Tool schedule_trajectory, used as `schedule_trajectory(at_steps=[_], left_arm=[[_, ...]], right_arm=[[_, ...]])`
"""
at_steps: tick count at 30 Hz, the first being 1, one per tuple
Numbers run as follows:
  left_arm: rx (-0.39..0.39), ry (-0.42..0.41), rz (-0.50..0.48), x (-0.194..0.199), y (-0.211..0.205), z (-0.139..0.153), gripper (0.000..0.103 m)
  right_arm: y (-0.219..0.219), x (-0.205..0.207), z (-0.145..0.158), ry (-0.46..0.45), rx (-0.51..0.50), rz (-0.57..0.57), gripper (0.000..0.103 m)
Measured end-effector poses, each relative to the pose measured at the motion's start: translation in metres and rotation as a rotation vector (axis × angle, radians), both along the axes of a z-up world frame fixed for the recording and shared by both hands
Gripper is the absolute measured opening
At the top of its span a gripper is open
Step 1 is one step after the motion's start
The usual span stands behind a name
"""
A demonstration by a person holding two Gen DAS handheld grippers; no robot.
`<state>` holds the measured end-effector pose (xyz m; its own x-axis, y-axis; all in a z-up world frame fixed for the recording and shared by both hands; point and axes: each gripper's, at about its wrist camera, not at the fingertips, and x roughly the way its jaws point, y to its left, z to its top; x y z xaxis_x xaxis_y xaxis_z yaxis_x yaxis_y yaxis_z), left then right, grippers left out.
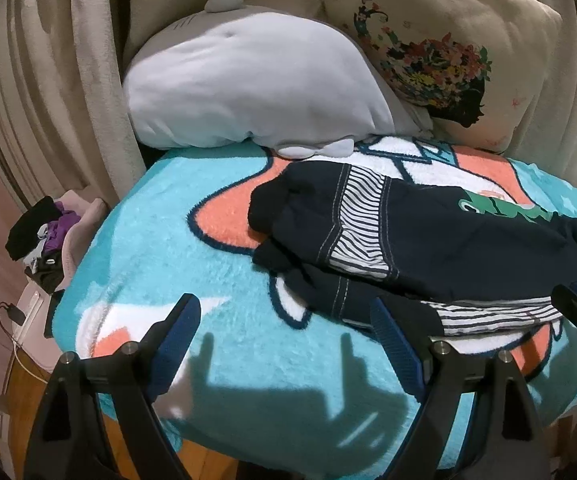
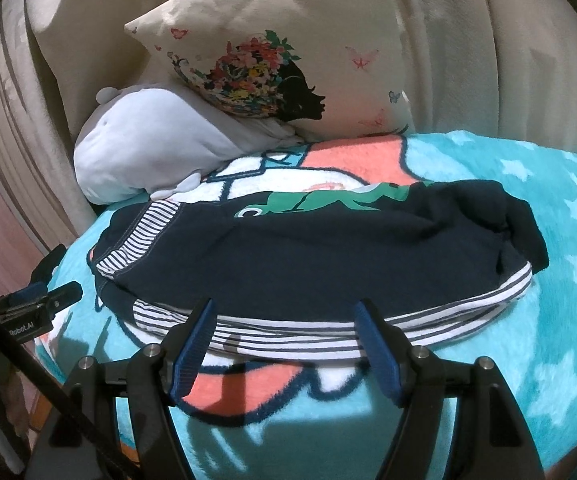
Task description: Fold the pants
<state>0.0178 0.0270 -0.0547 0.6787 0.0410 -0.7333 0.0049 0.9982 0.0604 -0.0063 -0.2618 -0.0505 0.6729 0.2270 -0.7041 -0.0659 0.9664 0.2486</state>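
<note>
One turquoise fleece blanket (image 2: 528,320) with orange and white cartoon shapes covers the surface. At its far edge lean two cushions: one cream pillow (image 2: 288,20) printed with a flower-haired silhouette, and to its left one grey-white plush pillow (image 1: 248,80). One pair of navy pants (image 2: 308,256), with striped panels and a green print, lies folded over itself across the middle of the blanket. Two grippers hover at the near edge. The left gripper (image 1: 284,316) is spread wide over bare blanket, gripping nothing. The right gripper (image 2: 284,316) also stands wide, its fingers (image 2: 196,332) at the striped near edge of the pants, not pinching it.
</note>
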Motion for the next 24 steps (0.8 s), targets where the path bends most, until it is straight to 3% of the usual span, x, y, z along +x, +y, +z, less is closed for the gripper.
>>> schedule_trajectory(at_steps=[24], left_arm=[[0.020, -0.007, -0.066, -0.011, -0.028, 0.010, 0.086]], right_arm=[[-0.030, -0.016, 0.010, -0.047, 0.033, -0.064, 0.076]])
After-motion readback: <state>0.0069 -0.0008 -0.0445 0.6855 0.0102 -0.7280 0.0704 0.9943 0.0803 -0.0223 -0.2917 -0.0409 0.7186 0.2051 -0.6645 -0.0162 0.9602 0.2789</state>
